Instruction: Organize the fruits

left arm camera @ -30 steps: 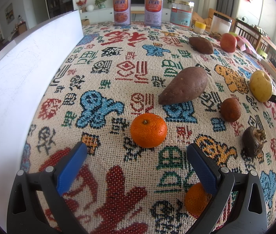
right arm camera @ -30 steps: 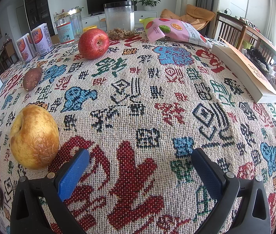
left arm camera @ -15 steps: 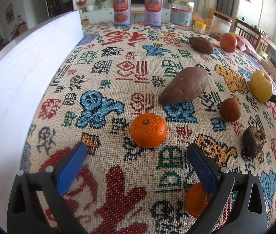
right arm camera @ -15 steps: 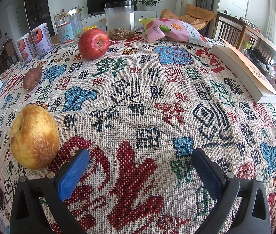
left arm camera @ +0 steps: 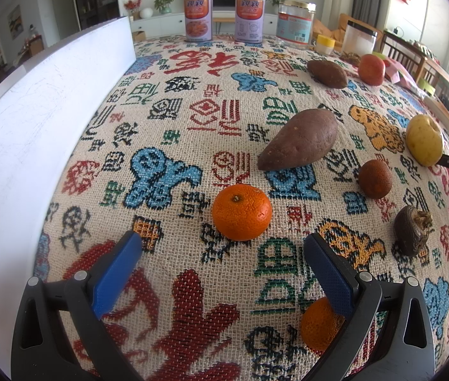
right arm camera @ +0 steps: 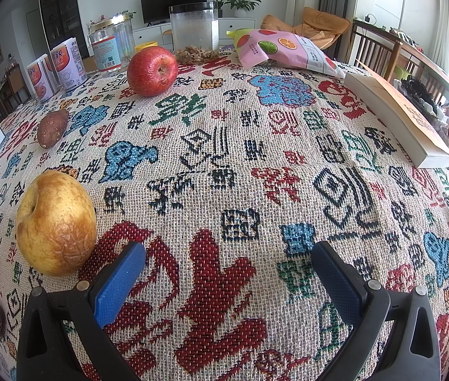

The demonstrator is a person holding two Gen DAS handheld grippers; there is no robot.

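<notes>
Tabletop (left arm camera: 224, 73), covered by a woven cloth with coloured characters.

Left view:
- Left claw (left arm camera: 221, 247): wide apart, holding nothing, low over the cloth.
- Tangerine (left arm camera: 241, 212): round, bright orange, stem dimple facing up; just ahead of the left claw, in line with the gap between its tips.
- Second tangerine (left arm camera: 318, 330): partly hidden behind the claw's right finger.
- Sweet potato (left arm camera: 299, 139): brown-purple, long axis running from near-left up to far-right, tapered end toward the near left; beyond the tangerine.
- Small sweet potato (left arm camera: 326, 73): lying farther back, long axis across the view.
- Brown round fruit (left arm camera: 375, 178) and dark shrivelled fruit (left arm camera: 412, 230): right of the claw, apart from each other.
- White board (left arm camera: 43, 120): along the left edge.

Right view:
- Right claw (right arm camera: 227, 263): wide apart, holding nothing.
- Pear (right arm camera: 55, 223): yellow, wrinkled and browned, stem end tilted up-left; just left of the claw's left finger.
- Apple (right arm camera: 152, 70): red, stem hollow facing the camera; far side, well apart.
- Book (right arm camera: 396, 120): at the right edge.
</notes>
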